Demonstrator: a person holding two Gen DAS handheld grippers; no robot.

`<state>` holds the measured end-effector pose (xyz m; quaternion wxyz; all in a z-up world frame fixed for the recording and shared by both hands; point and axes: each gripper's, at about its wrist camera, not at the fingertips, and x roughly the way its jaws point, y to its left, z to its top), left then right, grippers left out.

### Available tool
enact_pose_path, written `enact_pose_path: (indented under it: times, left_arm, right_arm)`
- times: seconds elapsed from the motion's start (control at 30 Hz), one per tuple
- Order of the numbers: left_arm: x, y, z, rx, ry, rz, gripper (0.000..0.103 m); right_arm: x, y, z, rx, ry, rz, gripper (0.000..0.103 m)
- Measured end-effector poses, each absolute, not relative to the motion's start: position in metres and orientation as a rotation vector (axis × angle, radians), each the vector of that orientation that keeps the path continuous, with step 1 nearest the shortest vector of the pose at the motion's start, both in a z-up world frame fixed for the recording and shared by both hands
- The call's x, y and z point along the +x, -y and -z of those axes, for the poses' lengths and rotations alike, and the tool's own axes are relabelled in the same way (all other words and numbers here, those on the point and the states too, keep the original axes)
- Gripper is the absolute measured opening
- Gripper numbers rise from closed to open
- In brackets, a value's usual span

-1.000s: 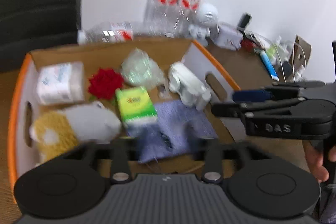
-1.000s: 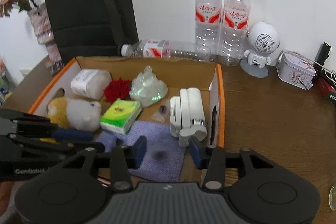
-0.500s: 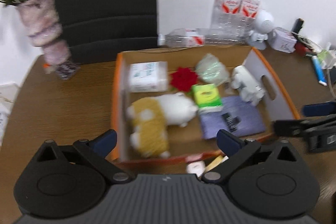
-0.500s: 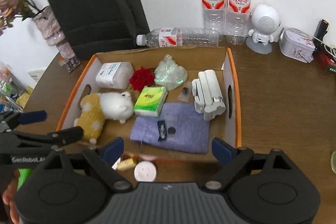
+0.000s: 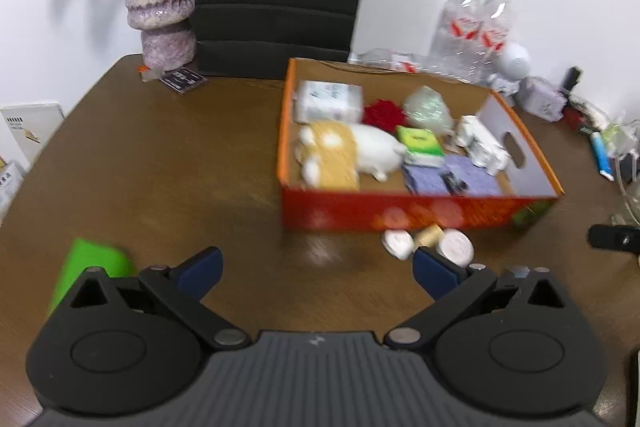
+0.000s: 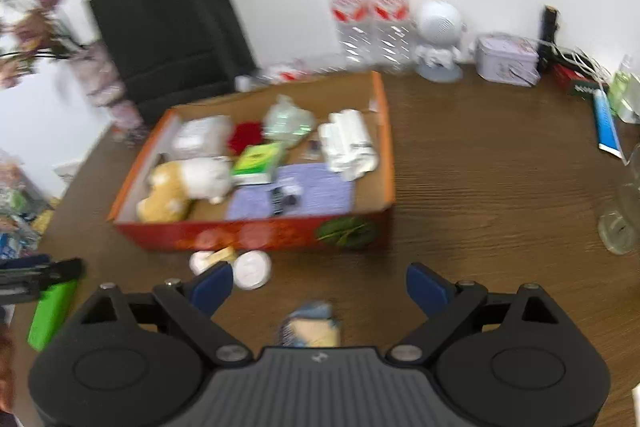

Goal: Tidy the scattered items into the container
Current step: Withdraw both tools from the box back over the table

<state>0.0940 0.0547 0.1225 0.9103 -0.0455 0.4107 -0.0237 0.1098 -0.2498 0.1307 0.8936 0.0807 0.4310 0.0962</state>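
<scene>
Both grippers hang spread wide and empty above a brown table (image 5: 168, 163): the left gripper (image 5: 316, 269) over bare wood, the right gripper (image 6: 318, 285) over a small blurred packet (image 6: 310, 323) between its fingers. The orange box (image 6: 256, 233), holding a plush toy (image 6: 184, 185), purple cloth (image 6: 320, 193) and tissue pack (image 6: 258, 163), sits mid-table with open wood to its left and right. Two white discs (image 5: 454, 247) and a tan block (image 5: 430, 235) lie just beside its front wall. A green object (image 5: 90, 265) is partly hidden by the left gripper. Motion blur smears the bottles (image 6: 370, 15).
</scene>
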Motion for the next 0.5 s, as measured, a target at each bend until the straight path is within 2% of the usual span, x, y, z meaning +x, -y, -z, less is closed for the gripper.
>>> enact_pose_path:
  times: [0.07,0.2,0.3,0.5]
  left_arm:
    - [0.061,-0.046,-0.094,-0.120,-0.820,0.022,0.103]
    - [-0.006,-0.031,-0.046,-0.139,-0.712,-0.043,0.103]
    - [-0.024,-0.019,-0.026,-0.103,-0.733,-0.043,0.103]
    - [-0.030,-0.012,-0.019,-0.010,-0.709,-0.035,0.103]
  right_arm:
    - [0.077,0.239,-0.112,0.134,-0.827,-0.205,0.100]
    - [0.002,0.224,-0.059,0.068,-0.666,-0.129,0.101]
    - [-0.021,0.211,-0.026,-0.001,-0.686,-0.149,0.101]
    - [-0.020,0.212,-0.009,0.045,-0.709,-0.141,0.102]
